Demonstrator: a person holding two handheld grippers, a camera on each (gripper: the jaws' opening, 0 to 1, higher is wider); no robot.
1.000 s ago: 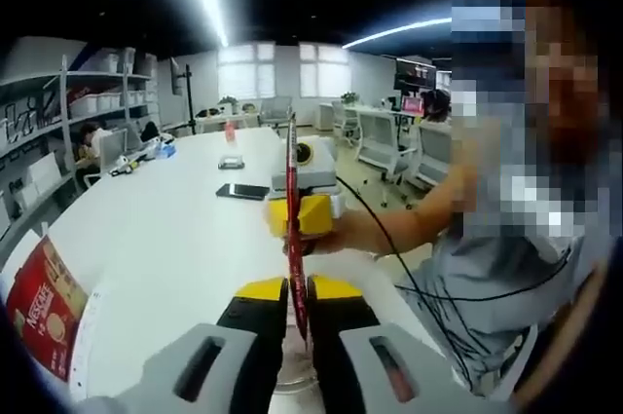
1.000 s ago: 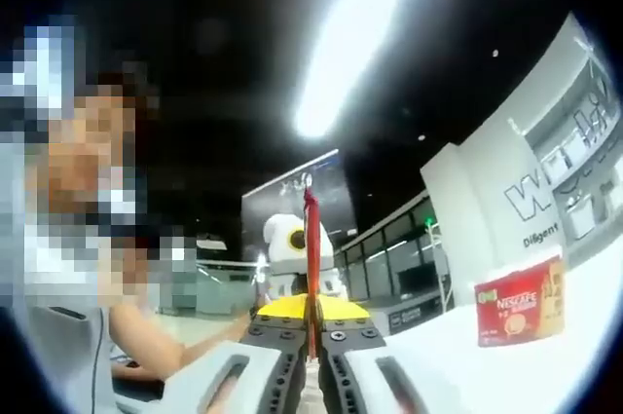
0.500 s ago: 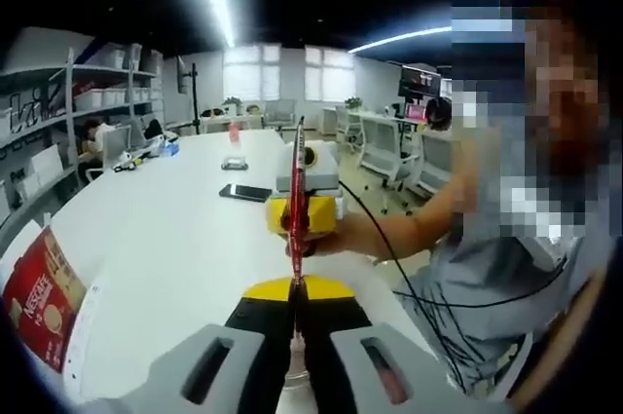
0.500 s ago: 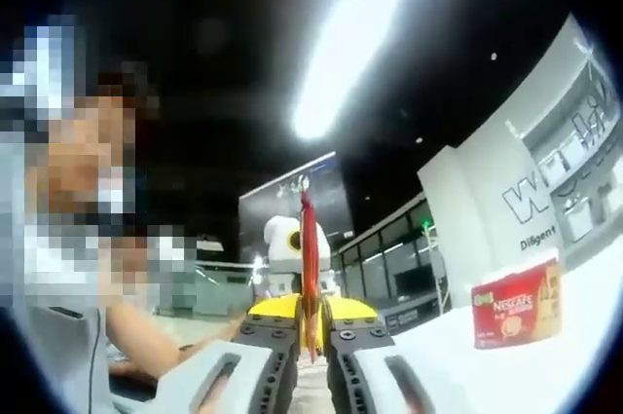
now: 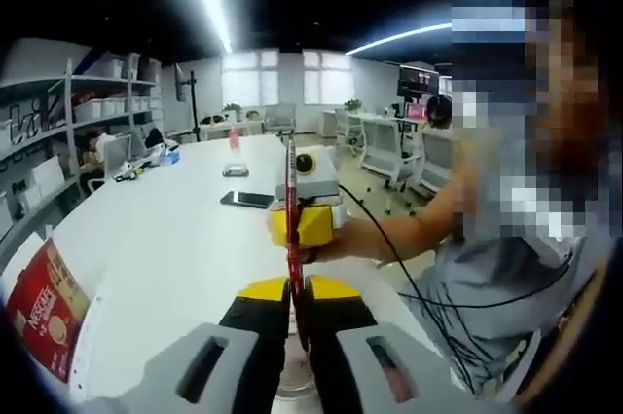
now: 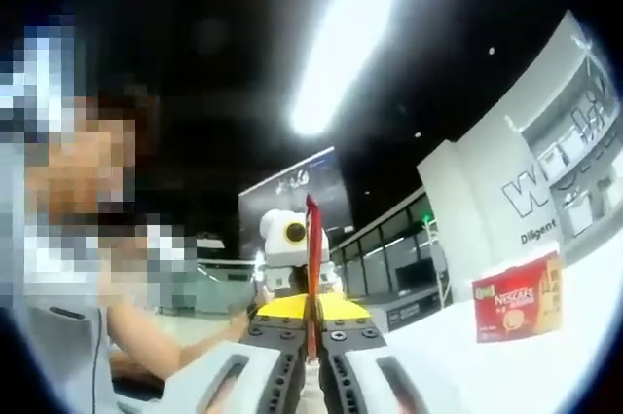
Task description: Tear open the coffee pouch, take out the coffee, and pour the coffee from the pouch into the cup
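Note:
A thin red coffee stick pouch (image 5: 290, 190) stands edge-on above the white table (image 5: 165, 239). My left gripper (image 5: 296, 302) is shut on its lower part. Just beyond, my right gripper (image 5: 300, 224), yellow-tipped and held by a person's hand, pinches the same pouch. In the right gripper view the pouch (image 6: 311, 239) rises straight up from the right gripper (image 6: 311, 321), which is shut on it. A clear round rim, possibly the cup (image 5: 292, 387), shows under the left jaws. The pouch top looks whole from this angle.
A red Nescafe box (image 5: 44, 312) stands at the table's near left, and shows as the box (image 6: 518, 309) at the right. A dark phone (image 5: 245, 199) lies mid-table. Shelves (image 5: 58, 131) line the left wall, office chairs (image 5: 384, 146) the right. The person's arm and body are close on the right.
Both views wobbled slightly. The pouch tilted a little and came back upright. Both grippers stayed shut on it.

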